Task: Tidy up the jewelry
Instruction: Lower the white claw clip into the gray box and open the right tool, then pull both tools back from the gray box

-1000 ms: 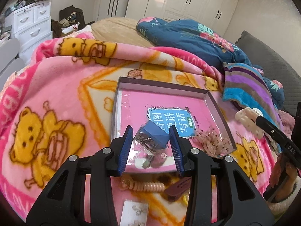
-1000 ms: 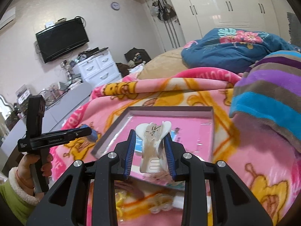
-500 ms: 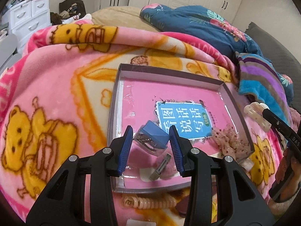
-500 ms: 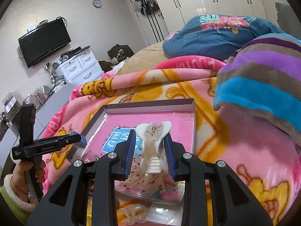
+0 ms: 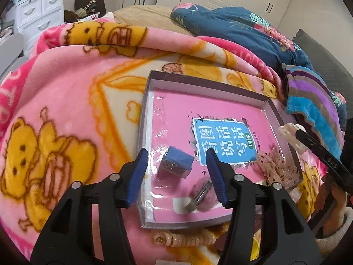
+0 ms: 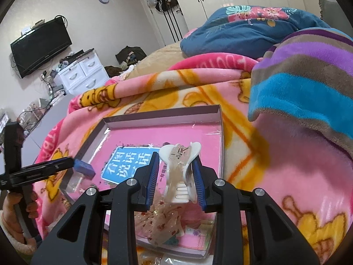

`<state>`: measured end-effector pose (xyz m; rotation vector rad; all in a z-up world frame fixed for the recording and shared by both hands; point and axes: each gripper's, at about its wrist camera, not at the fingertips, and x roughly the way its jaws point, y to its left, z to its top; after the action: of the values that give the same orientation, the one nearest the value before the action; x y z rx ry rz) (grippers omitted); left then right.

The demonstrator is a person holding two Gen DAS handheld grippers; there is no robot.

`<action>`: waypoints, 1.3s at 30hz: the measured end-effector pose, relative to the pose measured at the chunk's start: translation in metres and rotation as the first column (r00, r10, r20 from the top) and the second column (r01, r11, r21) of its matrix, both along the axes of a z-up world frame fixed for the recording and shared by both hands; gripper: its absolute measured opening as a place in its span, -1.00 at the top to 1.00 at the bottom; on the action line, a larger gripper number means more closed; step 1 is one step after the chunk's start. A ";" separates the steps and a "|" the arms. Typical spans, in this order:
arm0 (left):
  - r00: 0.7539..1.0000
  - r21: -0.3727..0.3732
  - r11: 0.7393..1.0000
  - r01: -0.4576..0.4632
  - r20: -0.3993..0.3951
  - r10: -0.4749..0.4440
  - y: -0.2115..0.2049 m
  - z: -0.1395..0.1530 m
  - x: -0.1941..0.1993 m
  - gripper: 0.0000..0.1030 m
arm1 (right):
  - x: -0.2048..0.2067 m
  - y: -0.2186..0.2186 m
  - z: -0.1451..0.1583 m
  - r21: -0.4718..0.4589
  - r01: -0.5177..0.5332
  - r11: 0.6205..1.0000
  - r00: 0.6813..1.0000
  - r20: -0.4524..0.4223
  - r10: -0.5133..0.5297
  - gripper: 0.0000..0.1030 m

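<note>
A pink bear blanket (image 5: 66, 101) carried one tray (image 5: 198, 81); left gripper (image 5: 177, 165) gaped empty, right gripper (image 6: 176, 176) clamped one white claw clip (image 6: 179, 165).

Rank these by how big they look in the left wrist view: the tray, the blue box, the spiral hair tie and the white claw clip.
1. tray
2. spiral hair tie
3. blue box
4. white claw clip, partly hidden, so unsure

Hair tie and box are close; the tie is nearer the camera.
</note>
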<state>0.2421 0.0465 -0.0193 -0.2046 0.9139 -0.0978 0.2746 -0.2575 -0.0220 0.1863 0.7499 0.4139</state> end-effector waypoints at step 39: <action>0.987 0.003 0.999 -0.050 0.151 0.048 0.010 0.072 -0.097 -0.82 | -0.106 -0.036 0.082 0.066 0.009 0.998 0.985 0.169 -0.020 -0.76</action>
<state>0.1456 0.0564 0.0530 -0.2103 0.7582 -0.0636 0.1682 -0.2931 0.0603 0.2149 0.5681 0.4347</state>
